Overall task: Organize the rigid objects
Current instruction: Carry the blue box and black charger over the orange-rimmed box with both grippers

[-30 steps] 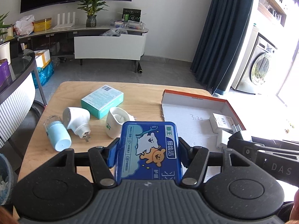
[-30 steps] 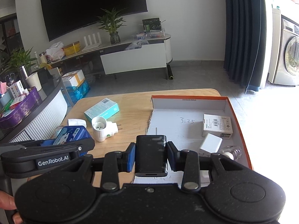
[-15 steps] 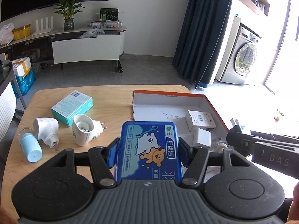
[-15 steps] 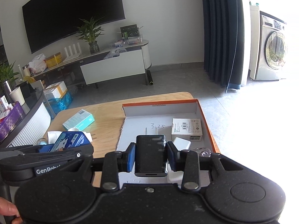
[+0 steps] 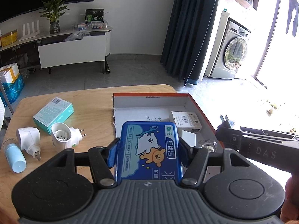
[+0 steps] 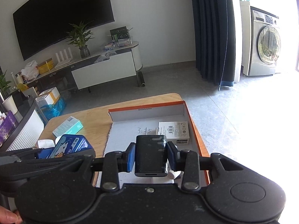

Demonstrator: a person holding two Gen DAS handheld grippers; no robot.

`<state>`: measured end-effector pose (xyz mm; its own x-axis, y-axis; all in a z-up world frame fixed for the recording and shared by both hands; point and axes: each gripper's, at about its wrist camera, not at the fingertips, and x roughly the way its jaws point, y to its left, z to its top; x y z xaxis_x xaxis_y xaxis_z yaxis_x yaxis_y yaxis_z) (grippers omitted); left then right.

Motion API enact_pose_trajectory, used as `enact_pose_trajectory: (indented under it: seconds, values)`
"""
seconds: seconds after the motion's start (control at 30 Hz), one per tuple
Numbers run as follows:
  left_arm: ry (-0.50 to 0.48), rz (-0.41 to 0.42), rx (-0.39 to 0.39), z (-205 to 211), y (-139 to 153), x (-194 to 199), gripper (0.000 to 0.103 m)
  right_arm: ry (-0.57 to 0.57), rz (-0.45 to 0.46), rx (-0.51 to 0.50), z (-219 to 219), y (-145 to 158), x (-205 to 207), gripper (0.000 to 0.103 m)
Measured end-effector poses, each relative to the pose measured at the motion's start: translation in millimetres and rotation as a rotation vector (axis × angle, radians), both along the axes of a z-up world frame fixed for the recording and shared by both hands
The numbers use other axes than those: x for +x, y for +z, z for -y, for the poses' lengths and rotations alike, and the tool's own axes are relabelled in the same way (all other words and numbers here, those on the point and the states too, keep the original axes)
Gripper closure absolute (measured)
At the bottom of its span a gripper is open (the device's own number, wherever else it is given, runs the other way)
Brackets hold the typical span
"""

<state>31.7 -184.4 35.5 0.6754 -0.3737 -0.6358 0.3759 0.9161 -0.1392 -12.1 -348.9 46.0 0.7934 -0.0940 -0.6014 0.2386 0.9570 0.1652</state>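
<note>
I have my left claw (image 5: 148, 155) clamped on the blue tin (image 5: 148, 149) and my right claw (image 6: 150, 156) clamped on the black block (image 6: 151, 155), both over the orange-rimmed box (image 6: 196, 130); I should lower each onto bare floor, probably clear of the white carton (image 6: 173, 132), before I release.

Bright daylight from the right — blown out to white at the glass door (image 5: 276, 37) beyond the washing machine (image 5: 231, 54), and over the floor (image 6: 261, 112) in the right wrist view. Dim towards the left, black on the television (image 6: 61, 16). Soft glare on the bench (image 5: 93, 100). Strong fisheye bending at the edges — curtain (image 5: 186, 28) bowed. Sharp throughout, no motion blur.
</note>
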Motion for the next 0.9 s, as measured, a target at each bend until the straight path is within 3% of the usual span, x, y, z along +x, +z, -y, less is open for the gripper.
enact_pose_trajectory:
  seconds: [0.9]
  values:
    - [-0.051,-0.002,0.013,31,-3,18,0.040,-0.026,0.001,-0.040,24,7,39,0.059]
